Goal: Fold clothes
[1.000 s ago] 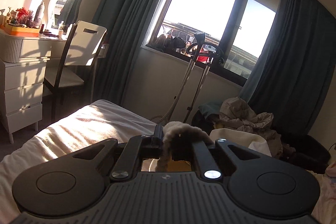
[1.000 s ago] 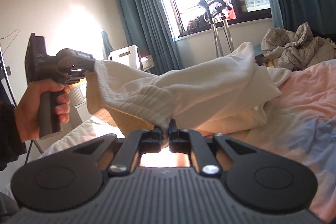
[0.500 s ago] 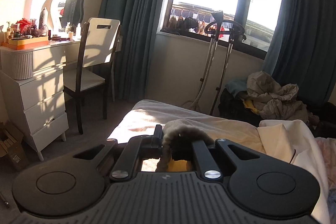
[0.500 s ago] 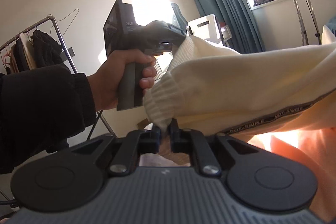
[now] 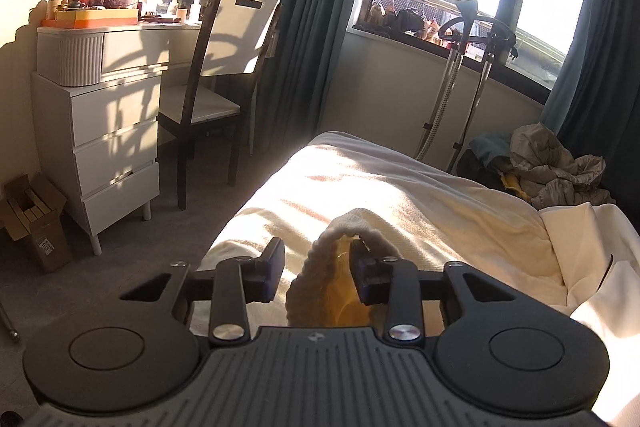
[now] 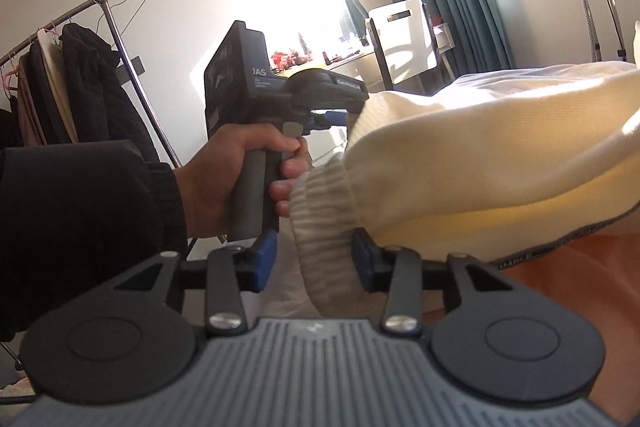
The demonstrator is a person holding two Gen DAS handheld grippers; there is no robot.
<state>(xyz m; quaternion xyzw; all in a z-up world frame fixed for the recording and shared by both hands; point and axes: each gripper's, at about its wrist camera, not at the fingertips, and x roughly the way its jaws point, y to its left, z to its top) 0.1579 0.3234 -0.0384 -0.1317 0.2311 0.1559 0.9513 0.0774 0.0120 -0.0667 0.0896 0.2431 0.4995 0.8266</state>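
A cream sweater (image 6: 480,155) lies stretched over the bed; its ribbed hem (image 6: 324,239) hangs between the fingers of my right gripper (image 6: 310,261), which is open around it. In the left wrist view my left gripper (image 5: 316,269) is open too, with a ribbed cream edge (image 5: 340,267) of the sweater resting against its right finger (image 5: 362,275). The left gripper's body and the hand holding it (image 6: 248,163) show in the right wrist view, just left of the hem. More of the sweater (image 5: 592,267) lies at the right.
The bed (image 5: 400,195) has a cream cover. A white dresser (image 5: 104,115) and chair (image 5: 224,67) stand at the left. A garment steamer (image 5: 460,67) stands by the window, crumpled clothes (image 5: 552,167) beside it. A clothes rack (image 6: 68,75) stands behind my left hand. An orange sheet (image 6: 560,291) lies below the sweater.
Both grippers have opened and let go of the ribbed hem they were pinching. The sweater has come down onto the bed, and both grippers have dropped lower.
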